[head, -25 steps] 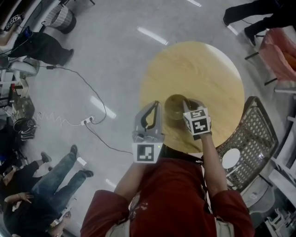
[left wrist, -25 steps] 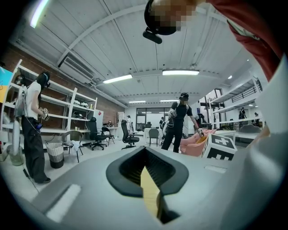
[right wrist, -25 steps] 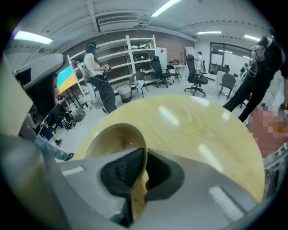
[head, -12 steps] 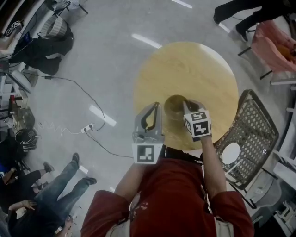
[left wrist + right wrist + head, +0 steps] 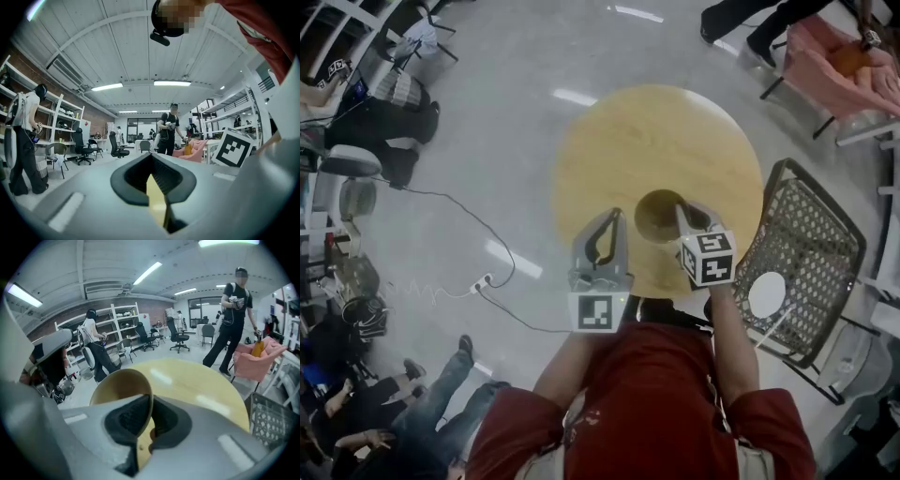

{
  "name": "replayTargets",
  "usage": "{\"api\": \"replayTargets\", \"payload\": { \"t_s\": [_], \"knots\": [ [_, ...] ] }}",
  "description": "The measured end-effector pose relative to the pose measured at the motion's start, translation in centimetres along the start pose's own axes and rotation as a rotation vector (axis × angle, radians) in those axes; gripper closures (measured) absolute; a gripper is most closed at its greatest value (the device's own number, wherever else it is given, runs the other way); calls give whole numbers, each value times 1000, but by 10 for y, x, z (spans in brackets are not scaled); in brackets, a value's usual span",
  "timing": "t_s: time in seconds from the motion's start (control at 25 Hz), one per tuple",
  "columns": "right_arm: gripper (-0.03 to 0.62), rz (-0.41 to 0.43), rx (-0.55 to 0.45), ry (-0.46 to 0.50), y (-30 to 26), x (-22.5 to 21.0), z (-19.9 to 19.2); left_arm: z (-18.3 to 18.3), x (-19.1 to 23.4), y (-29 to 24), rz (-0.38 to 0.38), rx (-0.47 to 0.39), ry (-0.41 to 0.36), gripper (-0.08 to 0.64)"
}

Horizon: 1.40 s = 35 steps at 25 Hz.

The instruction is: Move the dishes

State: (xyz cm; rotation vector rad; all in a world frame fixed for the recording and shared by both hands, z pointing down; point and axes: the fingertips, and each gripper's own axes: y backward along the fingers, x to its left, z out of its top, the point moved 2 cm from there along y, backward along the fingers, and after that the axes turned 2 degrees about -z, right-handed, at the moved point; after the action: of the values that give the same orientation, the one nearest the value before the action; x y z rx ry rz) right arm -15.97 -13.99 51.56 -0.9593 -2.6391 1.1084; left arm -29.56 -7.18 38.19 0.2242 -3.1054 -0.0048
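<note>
Precariously, the right gripper pinches a tan bowl by only its 3 o'clock rim, over the round wooden table's 6 o'clock edge, with the left gripper clenched on nothing at the bowl's 9 o'clock, so the one-sided hold could let the bowl tip and drop.

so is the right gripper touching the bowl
Touching. In the right gripper view, the right gripper has its fingers clamped on the rim of the bowl, one inside the wall and one outside.

Head view, steeply downward, shares table with right gripper view.
</note>
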Motion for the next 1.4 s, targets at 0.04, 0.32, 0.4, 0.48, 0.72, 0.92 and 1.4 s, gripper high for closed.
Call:
{"api": "replayTargets", "payload": {
  "t_s": [0.04,0.32,0.4,0.48,0.72,0.92,1.4],
  "knots": [
    [580,-12,-17,-12,8,-5,1,2,-6,-1,-12,2,1,553],
    [580,-118,-111,-108,64,-53,-9,12,-62,-7,-121,-10,-10,552],
    [580,-159,-140,-143,83,-68,-14,14,-80,-10,-169,-13,-15,552],
    [580,-188,-164,-167,100,-82,-18,17,-97,-13,-197,-13,-26,552],
    [580,-292,-224,-252,144,-124,-46,22,-144,-20,-289,-45,-45,552],
    [580,-387,-263,-317,191,-150,-63,29,-185,-24,-389,-42,-42,552],
    [580,-575,-303,-480,280,-215,-138,25,-288,-22,-583,-41,-48,552]
  ]
}}
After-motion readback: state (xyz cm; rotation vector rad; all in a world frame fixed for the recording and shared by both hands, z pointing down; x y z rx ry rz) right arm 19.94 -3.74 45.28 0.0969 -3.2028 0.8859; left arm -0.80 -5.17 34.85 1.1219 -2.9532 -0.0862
